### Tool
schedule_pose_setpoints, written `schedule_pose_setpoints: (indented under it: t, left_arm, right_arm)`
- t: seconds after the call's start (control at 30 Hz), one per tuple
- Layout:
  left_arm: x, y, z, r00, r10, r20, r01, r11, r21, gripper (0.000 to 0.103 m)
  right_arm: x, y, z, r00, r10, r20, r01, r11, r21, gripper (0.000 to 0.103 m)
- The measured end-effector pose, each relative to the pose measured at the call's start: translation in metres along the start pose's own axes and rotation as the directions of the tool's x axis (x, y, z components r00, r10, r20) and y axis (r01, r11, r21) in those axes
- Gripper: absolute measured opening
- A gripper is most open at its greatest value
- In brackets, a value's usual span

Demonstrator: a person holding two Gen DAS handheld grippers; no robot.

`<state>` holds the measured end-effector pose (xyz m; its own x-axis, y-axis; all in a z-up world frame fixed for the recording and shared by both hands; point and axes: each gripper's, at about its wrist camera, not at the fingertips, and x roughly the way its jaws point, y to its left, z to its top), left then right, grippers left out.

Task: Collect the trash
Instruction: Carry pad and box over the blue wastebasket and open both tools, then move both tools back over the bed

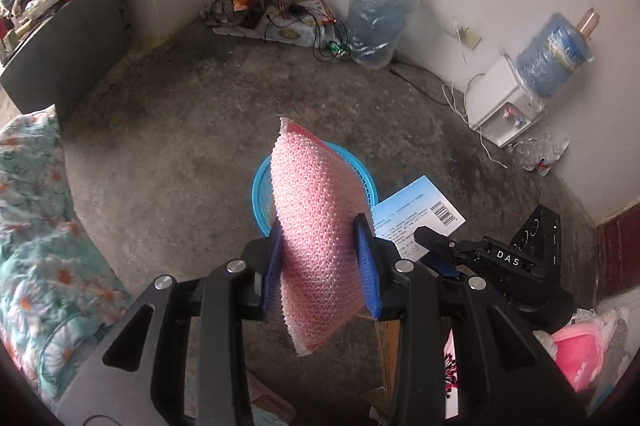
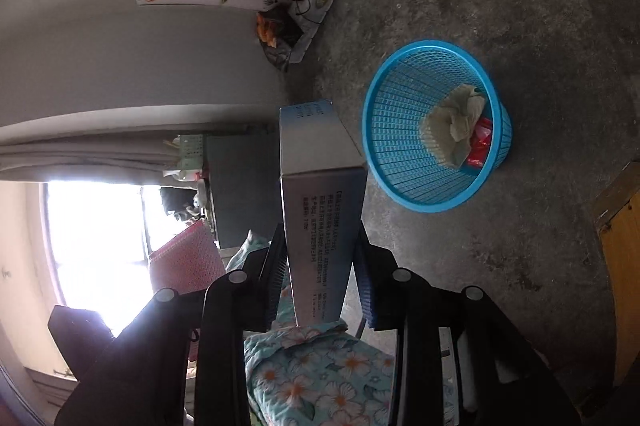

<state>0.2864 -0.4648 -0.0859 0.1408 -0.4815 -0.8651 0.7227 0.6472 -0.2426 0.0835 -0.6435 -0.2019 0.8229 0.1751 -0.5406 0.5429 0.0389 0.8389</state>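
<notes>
Left wrist view, left to right: floral bedding at the edge; left tongs partly closed, clamping one pink bubble-wrap mailer upright, directly in front of one blue mesh wastebasket on the concrete floor. Just right, right tongs pinch one light-blue barcoded carton. Two water jugs along the wall: one on the floor, one on a dispenser.

Right wrist view: carton clamped, tongs partly closed; wastebasket to its right already holds crumpled paper and a red wrapper.

Judgement: midway; two pieces in hand, neither dropped yet.
</notes>
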Motion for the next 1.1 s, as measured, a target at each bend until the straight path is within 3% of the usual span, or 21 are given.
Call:
schedule_pose_setpoints:
  t: [0.2, 0.23, 0.27, 0.3, 0.4, 0.47, 0.67, 0.8, 0.97, 1.1]
  left_arm:
    - [0.084, -0.007, 0.018, 0.996, 0.008, -0.088, -0.009, 1.000, -0.012, 0.037]
    - [0.094, -0.006, 0.021, 0.994, 0.002, -0.108, -0.004, 1.000, -0.017, 0.052]
    - [0.102, -0.004, 0.023, 0.993, 0.001, -0.117, -0.004, 1.000, -0.030, 0.068]
    - [0.108, -0.003, 0.022, 0.994, 0.002, -0.111, -0.007, 0.999, -0.047, 0.071]
    - [0.116, 0.003, 0.017, 0.995, -0.015, -0.094, 0.003, 0.993, -0.121, 0.071]
    - [0.113, 0.008, 0.014, 0.995, -0.038, -0.097, 0.023, 0.988, -0.151, 0.071]
    - [0.073, 0.001, 0.007, 0.999, -0.049, 0.010, 0.050, 0.994, -0.095, 0.071]
    - [0.029, -0.008, -0.004, 0.992, -0.085, 0.091, 0.091, 0.994, -0.058, 0.071]
    - [-0.045, -0.012, -0.030, 0.971, -0.121, 0.204, 0.130, 0.991, -0.032, 0.072]
    - [-0.110, 0.000, -0.059, 0.947, -0.142, 0.288, 0.157, 0.987, -0.028, 0.072]
  right_arm:
    - [0.042, -0.017, 0.041, 0.993, -0.113, 0.039, 0.114, 0.993, -0.009, 0.035]
    - [0.055, -0.022, 0.049, 0.989, -0.146, 0.018, 0.146, 0.989, -0.016, 0.038]
    - [0.066, -0.028, 0.058, 0.982, -0.188, 0.009, 0.188, 0.982, -0.020, 0.049]
    - [0.074, -0.034, 0.065, 0.973, -0.229, 0.014, 0.229, 0.973, -0.017, 0.054]
    - [0.086, -0.059, 0.073, 0.951, -0.310, 0.018, 0.309, 0.951, 0.024, 0.054]
    - [0.081, -0.069, 0.072, 0.955, -0.297, 0.028, 0.295, 0.954, 0.052, 0.054]
    - [0.056, -0.076, 0.057, 0.953, -0.292, 0.076, 0.292, 0.956, 0.005, 0.054]
    - [0.034, -0.058, 0.041, 0.954, -0.275, 0.118, 0.284, 0.957, -0.059, 0.054]
    - [0.005, -0.006, 0.009, 0.955, -0.239, 0.175, 0.274, 0.936, -0.219, 0.054]
    - [-0.017, 0.048, -0.027, 0.952, -0.197, 0.235, 0.279, 0.874, -0.397, 0.063]
